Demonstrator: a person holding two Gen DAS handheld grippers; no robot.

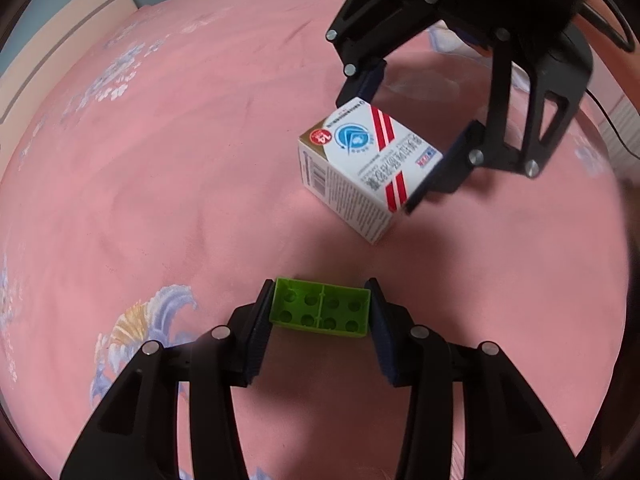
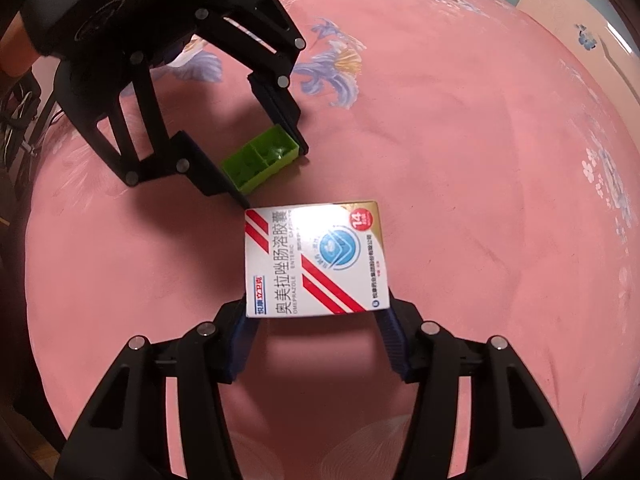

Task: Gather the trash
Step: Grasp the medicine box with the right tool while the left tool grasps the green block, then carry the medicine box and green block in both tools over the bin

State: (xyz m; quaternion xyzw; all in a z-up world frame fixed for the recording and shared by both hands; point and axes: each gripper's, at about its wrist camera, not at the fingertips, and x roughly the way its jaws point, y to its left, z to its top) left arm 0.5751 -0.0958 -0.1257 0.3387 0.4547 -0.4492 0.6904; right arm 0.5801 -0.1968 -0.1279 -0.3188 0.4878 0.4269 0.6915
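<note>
Nearest in the left wrist view, the left gripper point(image 1: 319, 312) is clamped on one green plastic tray point(image 1: 320, 311), a pad pressed against each short end. The tray's open side faces the camera: two compartments split by a middle wall, eight round holes in the floor, four per side. It sits low over the pink bedspread point(image 1: 180, 184), though whether it touches the fabric cannot be told.

Beyond it, near but apart, is one medicine box point(image 1: 362, 160), white with red diagonal stripes, a blue round logo, a gold corner bearing a red "14" badge, and a barcode on its side. The right gripper point(image 1: 396, 140) comes down from above with a finger on each of two opposite sides of the box, closed on it.

In the right wrist view the same box point(image 2: 316, 260) fills the space between the right gripper's point(image 2: 318, 312) pads, printed "OMEPRAZOLE" beneath Chinese characters. Past it the left gripper point(image 2: 266, 172) grips the tray point(image 2: 260, 160), its upper corner close to the box's far corner.

The bedspread carries a purple and gold flower point(image 2: 336, 68) print farther off, with small white blossoms point(image 1: 116, 68) toward the edges. At the far edge is a pale headboard panel point(image 1: 52, 52).
</note>
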